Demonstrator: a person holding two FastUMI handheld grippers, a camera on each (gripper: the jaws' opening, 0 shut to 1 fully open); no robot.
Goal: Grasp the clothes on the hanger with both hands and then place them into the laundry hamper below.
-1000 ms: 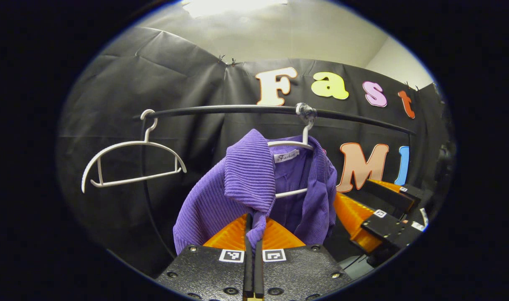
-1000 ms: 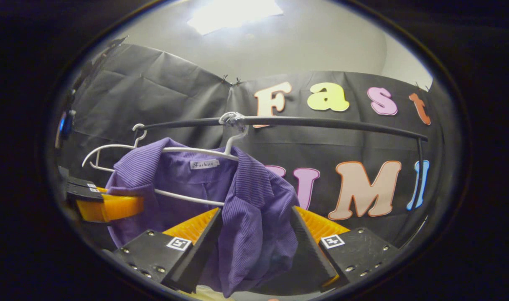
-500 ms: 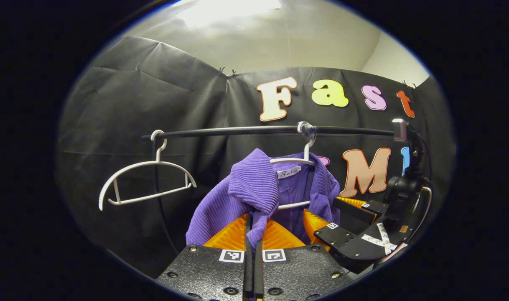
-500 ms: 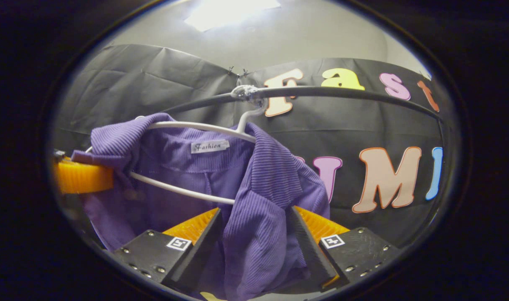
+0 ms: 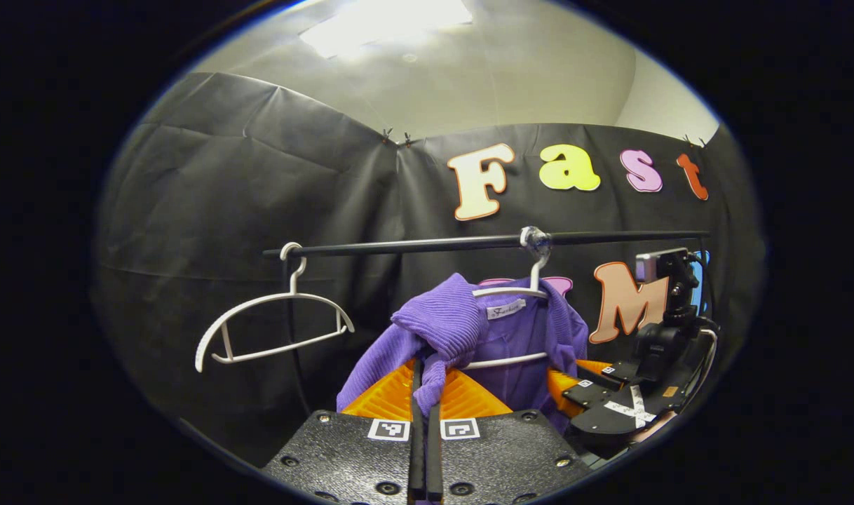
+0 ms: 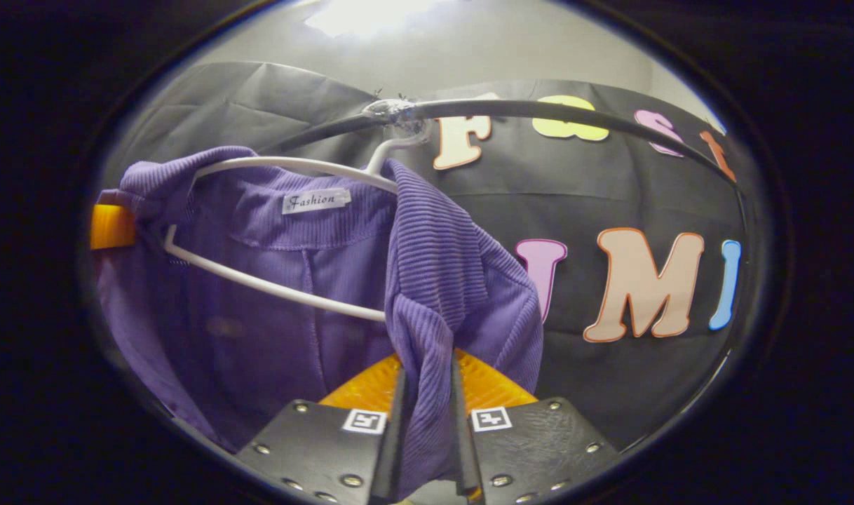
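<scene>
Both tongs — left tongs [image 5: 425,382] and right tongs [image 6: 425,393] — clamp the purple shirt [image 6: 427,273] hanging on its white hanger [image 6: 273,165]

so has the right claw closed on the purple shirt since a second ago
Yes. The right claw was open around the purple shirt; its fingers now pinch the fabric. It also moved nearer the rail, which sits higher in the right gripper view.

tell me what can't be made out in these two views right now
- Laundry hamper: below both views' lower edge, so its position is unknown.
- Purple shirt hem: in the right gripper view, cut off by the edge and the right claw.
- Shirt's right side: in the left gripper view, behind the right claw.
</scene>
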